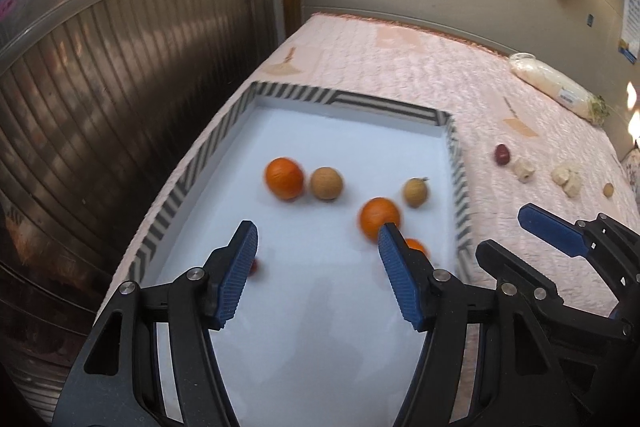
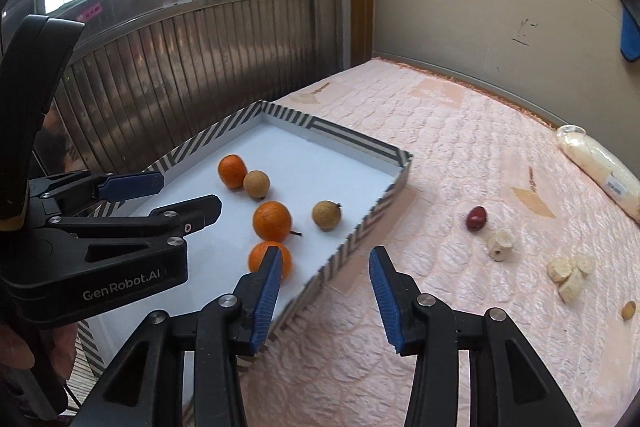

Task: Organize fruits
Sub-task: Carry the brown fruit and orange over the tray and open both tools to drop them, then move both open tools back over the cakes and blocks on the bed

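Observation:
A white tray with a striped rim (image 1: 352, 99) (image 2: 352, 137) lies on a pink quilted cloth. In it are three oranges (image 1: 285, 177) (image 2: 272, 221) and two tan round fruits (image 1: 327, 183) (image 2: 327, 215). A small red fruit (image 1: 254, 267) peeks out beside the left finger. My left gripper (image 1: 318, 231) (image 2: 188, 195) is open and empty above the tray. My right gripper (image 2: 325, 261) (image 1: 504, 231) is open and empty over the tray's right rim. A dark red fruit (image 2: 476, 219) (image 1: 502, 155) lies on the cloth to the right.
Pale cut pieces (image 2: 500, 245) (image 2: 570, 273) and a small tan fruit (image 2: 629, 310) lie on the cloth at the right. A wrapped white vegetable (image 2: 600, 165) lies by the wall. A ribbed metal door (image 2: 168, 79) stands to the left.

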Action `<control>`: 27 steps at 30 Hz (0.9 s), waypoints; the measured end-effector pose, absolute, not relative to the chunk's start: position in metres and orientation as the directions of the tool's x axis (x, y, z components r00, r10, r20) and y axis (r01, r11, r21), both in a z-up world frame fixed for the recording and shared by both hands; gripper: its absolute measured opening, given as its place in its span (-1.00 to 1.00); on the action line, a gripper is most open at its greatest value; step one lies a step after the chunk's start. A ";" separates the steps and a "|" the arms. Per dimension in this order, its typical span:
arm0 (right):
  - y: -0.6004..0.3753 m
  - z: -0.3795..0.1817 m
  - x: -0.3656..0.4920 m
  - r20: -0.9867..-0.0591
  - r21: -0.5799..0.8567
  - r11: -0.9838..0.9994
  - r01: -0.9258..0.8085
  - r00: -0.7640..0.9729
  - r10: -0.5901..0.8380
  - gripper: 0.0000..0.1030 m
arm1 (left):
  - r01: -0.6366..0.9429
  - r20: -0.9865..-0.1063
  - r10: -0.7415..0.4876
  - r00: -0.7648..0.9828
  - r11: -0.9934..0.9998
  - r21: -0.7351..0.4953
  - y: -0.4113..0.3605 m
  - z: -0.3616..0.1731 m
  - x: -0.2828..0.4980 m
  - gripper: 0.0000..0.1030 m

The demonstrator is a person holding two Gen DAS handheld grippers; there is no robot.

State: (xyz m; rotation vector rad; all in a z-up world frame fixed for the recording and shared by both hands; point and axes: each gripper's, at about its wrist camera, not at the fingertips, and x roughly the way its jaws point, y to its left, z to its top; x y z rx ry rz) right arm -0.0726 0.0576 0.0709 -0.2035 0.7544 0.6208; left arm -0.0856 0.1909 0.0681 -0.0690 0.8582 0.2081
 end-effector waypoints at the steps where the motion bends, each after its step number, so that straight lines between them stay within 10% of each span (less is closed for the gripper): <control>1: 0.053 0.072 -0.072 -0.693 0.041 0.811 -0.583 0.569 0.444 -0.15 | -0.202 -0.756 0.148 0.638 0.979 0.021 0.187 0.069 -0.085 0.23; 27: -0.094 0.063 -0.056 -0.721 0.053 0.948 -0.314 0.645 0.254 -0.11 | 0.022 -0.775 -0.023 0.631 1.000 -0.011 0.071 0.072 -0.053 0.23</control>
